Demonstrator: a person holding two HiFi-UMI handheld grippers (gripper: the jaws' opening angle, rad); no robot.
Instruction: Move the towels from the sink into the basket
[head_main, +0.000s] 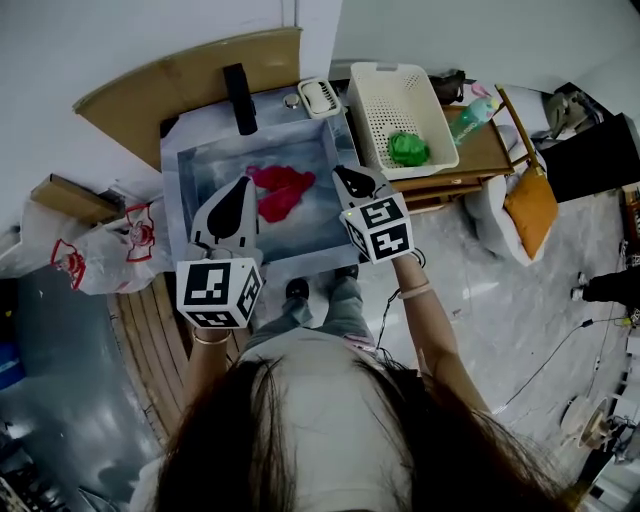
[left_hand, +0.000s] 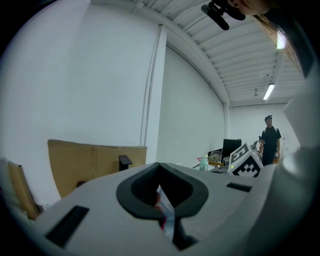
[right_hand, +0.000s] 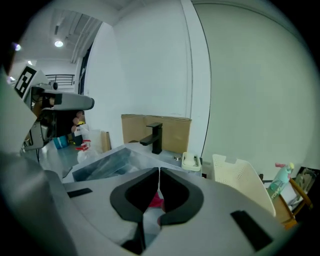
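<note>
Red towels (head_main: 281, 190) crumpled in sink (head_main: 205, 168), long axis left-to-right.

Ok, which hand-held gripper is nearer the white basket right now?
Right. The right hand-held gripper is over the right edge of the sink, close to the basket; the left hand-held gripper is over the sink's left half, farther from it.
</note>
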